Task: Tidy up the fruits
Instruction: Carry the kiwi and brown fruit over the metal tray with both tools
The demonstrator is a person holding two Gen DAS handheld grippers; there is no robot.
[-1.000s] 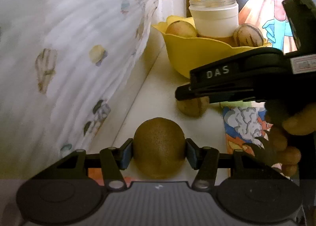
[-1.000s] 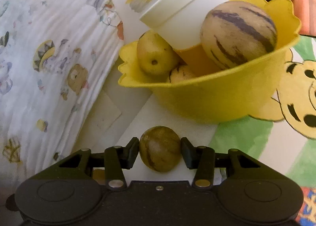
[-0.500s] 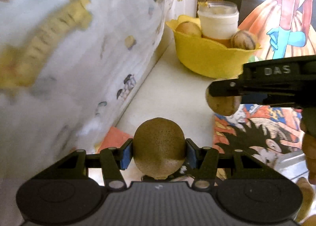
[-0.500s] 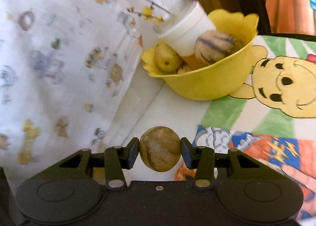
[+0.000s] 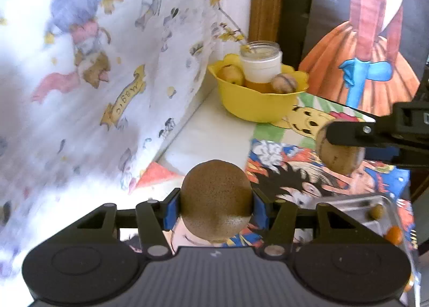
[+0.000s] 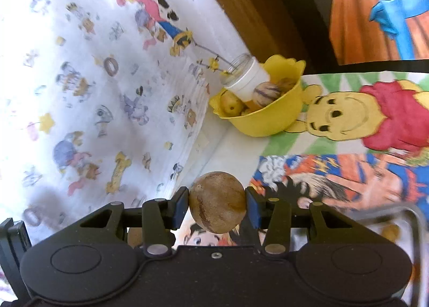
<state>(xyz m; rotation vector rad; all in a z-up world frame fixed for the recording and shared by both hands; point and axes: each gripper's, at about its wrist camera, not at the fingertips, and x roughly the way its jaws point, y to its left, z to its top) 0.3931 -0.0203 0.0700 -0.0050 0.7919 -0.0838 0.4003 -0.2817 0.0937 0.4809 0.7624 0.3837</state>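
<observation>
In the left wrist view, the left hand-held gripper [image 5: 216,203] pinches a brown kiwi [image 5: 216,199] between its two blue pads, above the near part of the desk [image 5: 211,135]. The kiwi hides the cartoon cover just behind it. At the right edge of this view the right hand-held gripper [image 5: 341,150] comes in from the side; its black finger covers the top of a tan striped fruit [image 5: 339,156], and its body is cut off by the frame. A metal tray [image 5: 356,209] lies at the near right corner of the desk, half hidden by the gripper, with small blurred fruits inside. The yellow bowl [image 5: 257,106] stands at the far edge, near the white printed curtain [image 5: 93,79]; it carries a white jar [image 5: 261,65] and some fruits. Between the bowl and the kiwi the desk is open.

In the right wrist view, the right hand-held gripper [image 6: 217,206] is pressed on the tan striped fruit [image 6: 217,202], held above the cover. The yellow bowl [image 6: 265,116] is far ahead, well apart, with the jar [image 6: 245,79] tilted to the left. The tray [image 6: 410,213] is blurred at the right edge.
</observation>
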